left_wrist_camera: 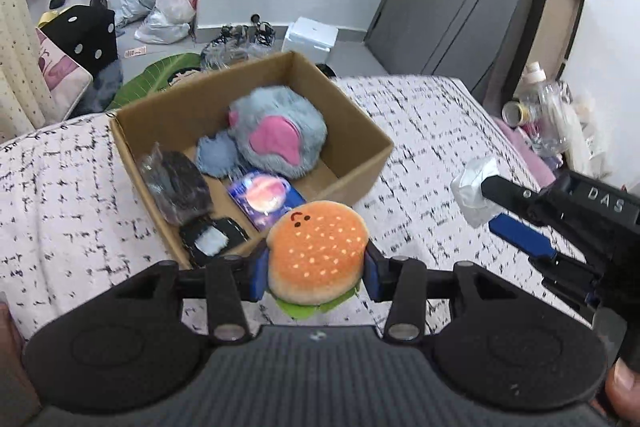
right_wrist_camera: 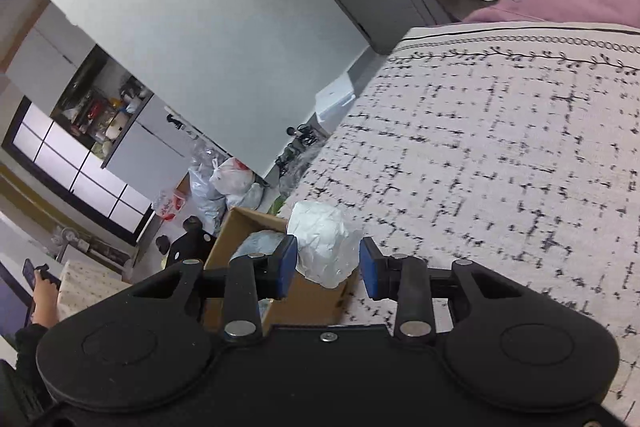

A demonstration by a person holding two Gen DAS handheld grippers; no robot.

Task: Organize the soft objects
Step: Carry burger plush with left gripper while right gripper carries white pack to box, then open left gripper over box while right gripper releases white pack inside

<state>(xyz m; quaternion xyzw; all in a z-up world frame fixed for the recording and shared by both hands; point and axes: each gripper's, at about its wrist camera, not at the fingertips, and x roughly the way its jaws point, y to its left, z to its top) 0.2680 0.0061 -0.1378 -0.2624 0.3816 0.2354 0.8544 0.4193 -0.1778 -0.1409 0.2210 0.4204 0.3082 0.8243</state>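
My left gripper is shut on an orange plush hamburger and holds it above the near edge of an open cardboard box on the bed. In the box lie a grey-blue furry plush with pink ears, a dark wrapped bundle, a blue packet and a small black and white item. My right gripper is shut on a white crumpled tissue pack, up in the air to the right of the box. It also shows in the left wrist view with the pack.
The bed has a white cover with black marks. Bottles and clutter sit at its right side. Bags, a white box and a black cube with dots lie on the floor behind.
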